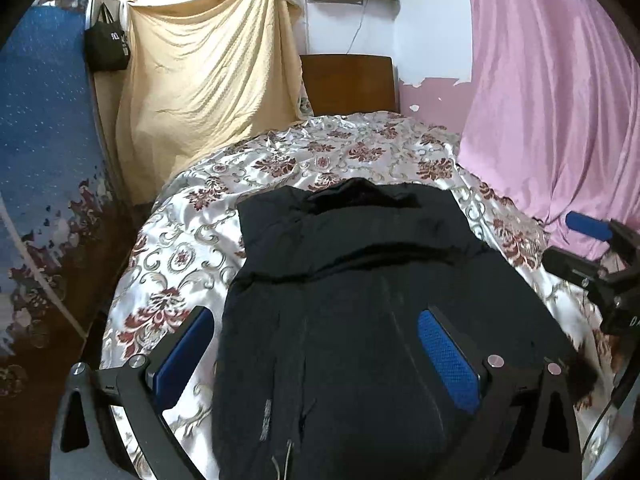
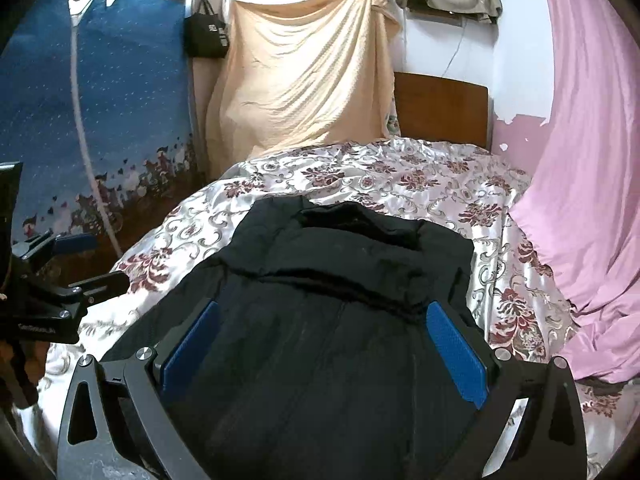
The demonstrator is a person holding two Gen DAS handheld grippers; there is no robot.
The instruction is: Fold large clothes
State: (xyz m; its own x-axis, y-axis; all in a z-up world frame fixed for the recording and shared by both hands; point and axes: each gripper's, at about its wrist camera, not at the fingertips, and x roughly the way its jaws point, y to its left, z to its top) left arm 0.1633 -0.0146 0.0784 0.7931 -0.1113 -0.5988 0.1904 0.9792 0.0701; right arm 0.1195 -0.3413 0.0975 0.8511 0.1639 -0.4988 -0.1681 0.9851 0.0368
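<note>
A large black coat (image 1: 352, 304) lies lengthwise on the bed (image 1: 180, 240), its collar end at the far side toward the wooden headboard (image 1: 348, 82) and its hem at the near edge, under both cameras. It looks already narrowed, with the sides or sleeves seemingly turned in across the chest, where a dark ridge runs from left to right; whether those are sleeves is hard to tell in such dark cloth. The left gripper (image 1: 320, 356) hangs over the near left part of the coat with its blue pads spread wide, one over the flowered bedspread (image 1: 168, 312) and the other over the coat, gripping nothing. The right gripper (image 2: 324, 344) is likewise spread wide above the near right part of the coat, both pads over black cloth and closed on none of it. Each gripper shows at the edge of the other's view, well apart. The step in hand seems to be the pause before the lengthwise fold. Next, each gripper would likely need to drop to the near hem, one at each corner, pinch through all the layers, and carry the hem toward the collar. The thick padded cloth may spring back or slip if only the top layer is caught.
</note>
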